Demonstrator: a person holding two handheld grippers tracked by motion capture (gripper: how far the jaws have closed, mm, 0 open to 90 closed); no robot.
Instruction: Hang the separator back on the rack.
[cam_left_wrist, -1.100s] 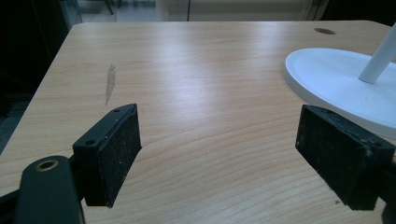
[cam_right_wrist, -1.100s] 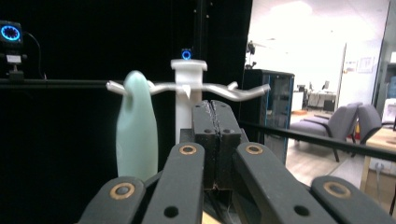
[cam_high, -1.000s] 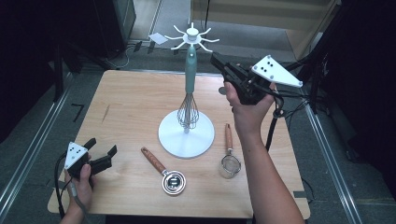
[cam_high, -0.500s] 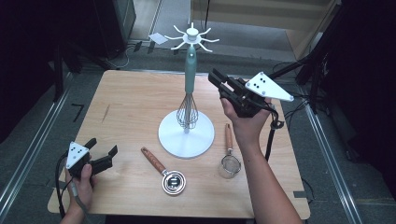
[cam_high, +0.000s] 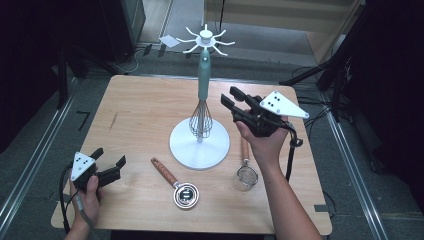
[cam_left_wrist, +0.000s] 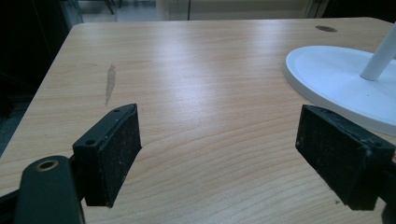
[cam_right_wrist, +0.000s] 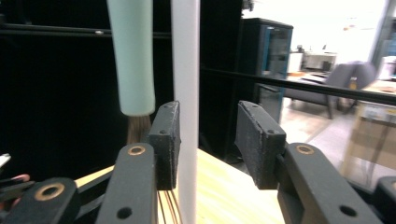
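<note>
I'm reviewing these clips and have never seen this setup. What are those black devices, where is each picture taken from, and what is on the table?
A person holds a hand-operated tool in each hand; there is no robot. The high view looks down on the wooden table. The left tool rests low near the table's front left corner, jaws open and empty. The right tool is raised beside the white utensil stand, open, holding nothing. The other two pictures come from cameras riding on the tools: the right gripper view looks past its jaws at the stand's pole and the mint-handled whisk hanging from the stand. On the table lie a wooden-handled measuring cup and a small strainer.
</note>
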